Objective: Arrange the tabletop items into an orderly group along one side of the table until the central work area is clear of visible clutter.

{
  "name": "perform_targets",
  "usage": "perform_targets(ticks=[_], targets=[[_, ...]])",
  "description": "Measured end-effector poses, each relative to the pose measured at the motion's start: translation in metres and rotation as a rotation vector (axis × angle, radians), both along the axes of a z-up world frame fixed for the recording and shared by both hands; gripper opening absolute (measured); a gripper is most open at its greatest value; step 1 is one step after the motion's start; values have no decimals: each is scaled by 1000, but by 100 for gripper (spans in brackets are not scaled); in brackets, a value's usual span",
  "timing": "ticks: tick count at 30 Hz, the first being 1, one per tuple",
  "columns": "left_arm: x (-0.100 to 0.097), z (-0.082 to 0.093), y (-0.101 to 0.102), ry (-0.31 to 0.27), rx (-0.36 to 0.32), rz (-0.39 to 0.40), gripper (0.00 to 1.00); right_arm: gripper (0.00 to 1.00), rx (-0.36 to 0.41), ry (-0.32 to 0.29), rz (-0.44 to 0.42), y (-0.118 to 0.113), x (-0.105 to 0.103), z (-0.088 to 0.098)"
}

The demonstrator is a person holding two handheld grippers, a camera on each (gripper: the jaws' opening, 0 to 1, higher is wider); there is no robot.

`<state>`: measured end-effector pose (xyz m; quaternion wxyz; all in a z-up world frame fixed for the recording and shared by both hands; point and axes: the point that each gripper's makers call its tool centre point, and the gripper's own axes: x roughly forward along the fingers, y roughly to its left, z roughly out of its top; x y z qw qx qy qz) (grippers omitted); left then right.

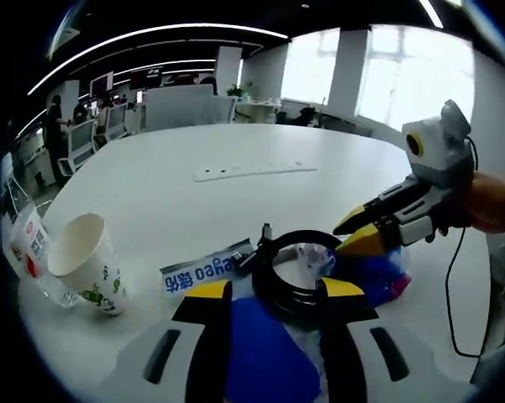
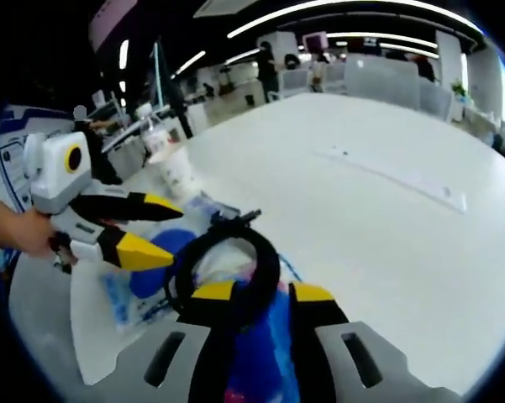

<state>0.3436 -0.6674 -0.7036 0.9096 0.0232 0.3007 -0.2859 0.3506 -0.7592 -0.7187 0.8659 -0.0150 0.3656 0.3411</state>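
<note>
Down at the bottom of the left gripper view, the left tongs (image 1: 273, 290) stand spread, their yellow-tipped black jaws either side of a coiled black cable (image 1: 292, 277) that lies on the round white counter (image 1: 235, 201). The coil rests partly over a blue and white plastic packet (image 1: 203, 270) with printed lettering, just ahead of the left jaw tip. Whether the jaws touch the cable cannot be told. Coming in from the right of that view, the right tongs (image 1: 346, 237) are also parted, with the lower yellow tip just beside the coil's rim, over a blue and pink wrapper (image 1: 376, 277); nothing is pinched between them.

In the right gripper view the right tongs (image 2: 262, 294) are spread at the near edge of the same black coil (image 2: 227, 260), which sits on the crinkled packets, and the left tongs (image 2: 168, 228) enter from the left, open.

Well off to the left of the left tongs stands a tilted white paper cup with green print (image 1: 84, 262), touching a clear plastic bottle with a red and white label (image 1: 27, 248). Farther ahead lies a long white power strip (image 1: 254, 171).
</note>
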Motion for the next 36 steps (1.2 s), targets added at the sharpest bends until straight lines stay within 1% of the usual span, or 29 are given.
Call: perform_targets(ticks=[3,5,6,7,8,9,10,11,13,15,17,20,21,22,26,31,33,34,35,36], targets=[[5,-5,-1,23,4,7,38,20,-16,-1,2,1,2,-3],[7,-7,-4,27,10,7,37,19,-29,6,5,3,3,-7],[8,-9,-5,31,21,3,37,18,-40,15,11,3,3,-9],[7,-13,-6,40,53,-12,37,17,-80,42,33,1,-1,-13],[8,-14,-7,37,62,-16,37,13,-75,47,34,4,-1,-14],[9,-14,-9,39,55,-11,37,13,-78,50,45,7,-2,-14],[9,-16,-9,49,59,-7,37,13,-101,32,46,6,0,-15],[8,-17,-10,68,47,17,37,13,-105,32,43,6,1,-15],[8,-20,-12,88,48,27,36,13,-113,39,32,4,0,-17],[6,-23,-16,103,59,19,35,13,-125,53,23,2,-1,-20],[4,-27,-20,119,68,9,33,13,-116,86,-14,0,-2,-24],[1,-28,-28,128,60,-13,27,12,-115,76,-15,0,-1,-23],[0,-30,-28,123,75,-11,27,12,-127,70,-9,0,0,-23],[0,-30,-27,121,76,-9,27,12,-132,67,-10,0,0,-23],[0,-30,-25,115,71,-6,24,10,-146,59,-24,-1,0,-23],[1,-29,-24,121,69,-2,21,8,-160,59,-39,-2,2,-23],[1,-29,-24,119,68,1,21,7,-152,63,-58,-3,3,-22],[1,-29,-24,123,63,6,21,6,-148,65,-65,-3,3,-22],[2,-30,-24,140,43,26,20,6,-142,68,-73,-3,3,-22],[3,-30,-24,165,10,62,20,6,-144,65,-72,-4,3,-22]])
